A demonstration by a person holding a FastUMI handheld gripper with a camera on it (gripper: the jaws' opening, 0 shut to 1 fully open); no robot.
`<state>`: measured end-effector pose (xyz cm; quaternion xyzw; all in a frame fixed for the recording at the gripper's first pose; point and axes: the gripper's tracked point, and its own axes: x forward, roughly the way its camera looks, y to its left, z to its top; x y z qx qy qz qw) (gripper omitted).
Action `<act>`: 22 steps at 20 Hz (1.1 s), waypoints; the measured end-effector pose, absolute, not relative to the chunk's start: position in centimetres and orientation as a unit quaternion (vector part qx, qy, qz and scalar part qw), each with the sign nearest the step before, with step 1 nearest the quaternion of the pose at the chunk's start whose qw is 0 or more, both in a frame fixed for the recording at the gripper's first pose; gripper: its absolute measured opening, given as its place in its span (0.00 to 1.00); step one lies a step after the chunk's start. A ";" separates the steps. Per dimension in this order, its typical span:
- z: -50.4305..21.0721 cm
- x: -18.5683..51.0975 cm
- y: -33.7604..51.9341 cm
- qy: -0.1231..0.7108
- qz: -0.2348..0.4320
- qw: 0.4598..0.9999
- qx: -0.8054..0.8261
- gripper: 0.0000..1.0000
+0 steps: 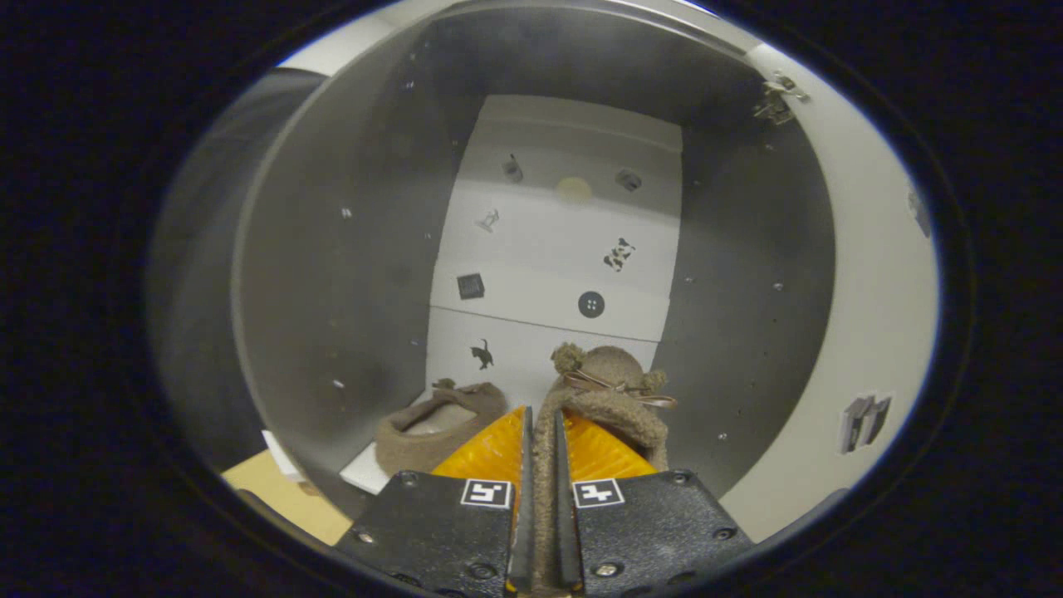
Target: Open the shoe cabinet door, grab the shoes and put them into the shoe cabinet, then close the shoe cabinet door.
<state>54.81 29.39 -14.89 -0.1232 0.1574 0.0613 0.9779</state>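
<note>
Grey panels form the two side walls of the open shoe cabinet (349, 274), and its pale back panel (556, 249) straight ahead carries a scatter of small stickers: a black cat (482, 355) low down, a round button shape (590, 304) and a dark square (470, 286) above it, a black-and-white patch (619, 254) higher still, and a few fainter marks near the top. Off to one side stands the white cabinet door (864, 332), swung open, with a metal hinge (776, 98) near its upper corner and a small dark fitting (864, 422) lower down. The gripper (541, 432) reaches into the cabinet, and its fingers (490, 453) are nearly pressed together, pinching the fuzzy brown rim of a slipper (610, 390) between them; a thin strip of that fabric runs down the narrow gap. This held shoe is a tan, fleecy one with small pom-poms and a thin bow on top, and it sits just ahead of the fingertips, toe toward the back panel. A second slipper (436, 423) of the same brown material lies on the white cabinet floor (365, 475) just beside it, near the grey side wall, opening facing up. Outside the cabinet, below its front edge, a patch of light wooden surface (278, 494) shows.
</note>
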 end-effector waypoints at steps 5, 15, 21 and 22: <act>-18.5 60.5 28.0 0.170 0.037 0.958 -0.228 0.14; -23.8 63.1 29.7 0.209 0.034 0.977 -0.033 0.15; -21.7 62.1 30.0 0.180 0.054 0.981 0.039 0.38; -21.6 61.8 30.3 0.183 0.061 0.980 0.041 0.48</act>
